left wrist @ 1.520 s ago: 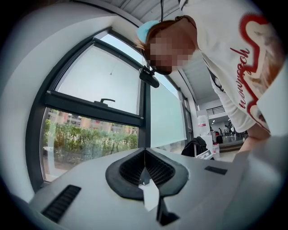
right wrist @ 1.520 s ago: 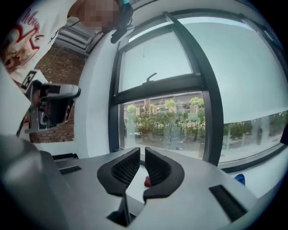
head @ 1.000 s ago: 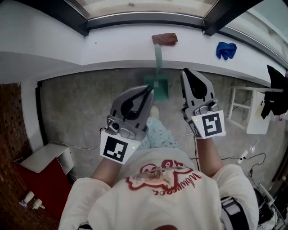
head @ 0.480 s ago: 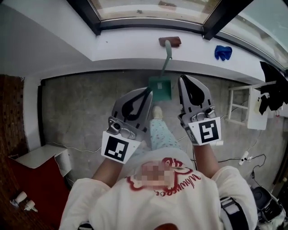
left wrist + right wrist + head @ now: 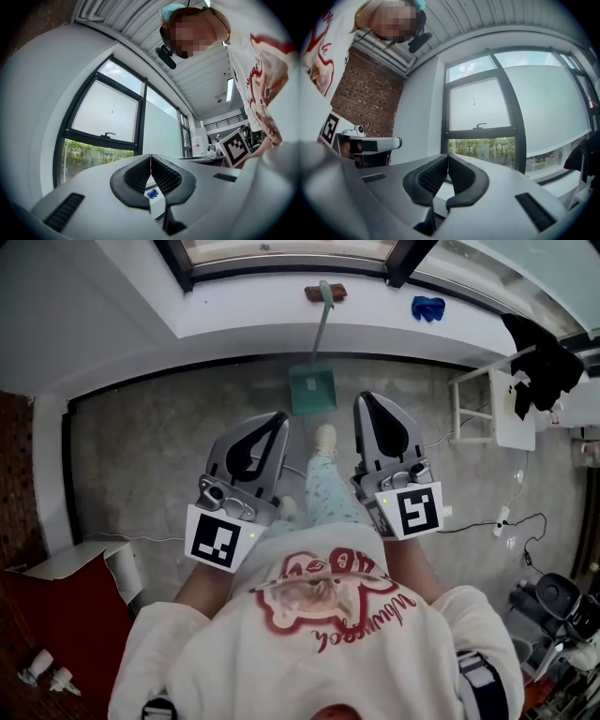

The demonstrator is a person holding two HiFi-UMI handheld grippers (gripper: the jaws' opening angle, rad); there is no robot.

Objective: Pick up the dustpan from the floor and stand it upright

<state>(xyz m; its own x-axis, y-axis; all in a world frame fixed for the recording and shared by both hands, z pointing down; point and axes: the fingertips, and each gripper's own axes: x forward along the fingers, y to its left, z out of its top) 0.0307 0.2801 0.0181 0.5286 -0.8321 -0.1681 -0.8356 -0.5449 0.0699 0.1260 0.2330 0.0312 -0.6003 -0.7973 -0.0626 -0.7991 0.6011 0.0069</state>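
Dustpan: we see the green long-handled plastic dustpan (image 5: 312, 390) upright on the grey concrete floor (image 5: 169, 446); handle against the white window ledge (image 5: 234, 322)
Claws: left claw (image 5: 278, 418) and right claw (image 5: 367, 399) both closed and empty, well apart from it
Progress: we judge the task done; nothing left

Soft daylight from the window (image 5: 281, 251) at the head view's top edge lights the floor (image 5: 159, 456) evenly, with only a dark band of shadow under the sill (image 5: 234, 329); the dustpan (image 5: 312, 390) reads sharp near mid-frame. Wide-angle lenses bow every straight line, and both gripper views fade to black at the corners. There the panes glare near white, a ceiling lamp (image 5: 229, 89) glows, and the close foreground goes soft.
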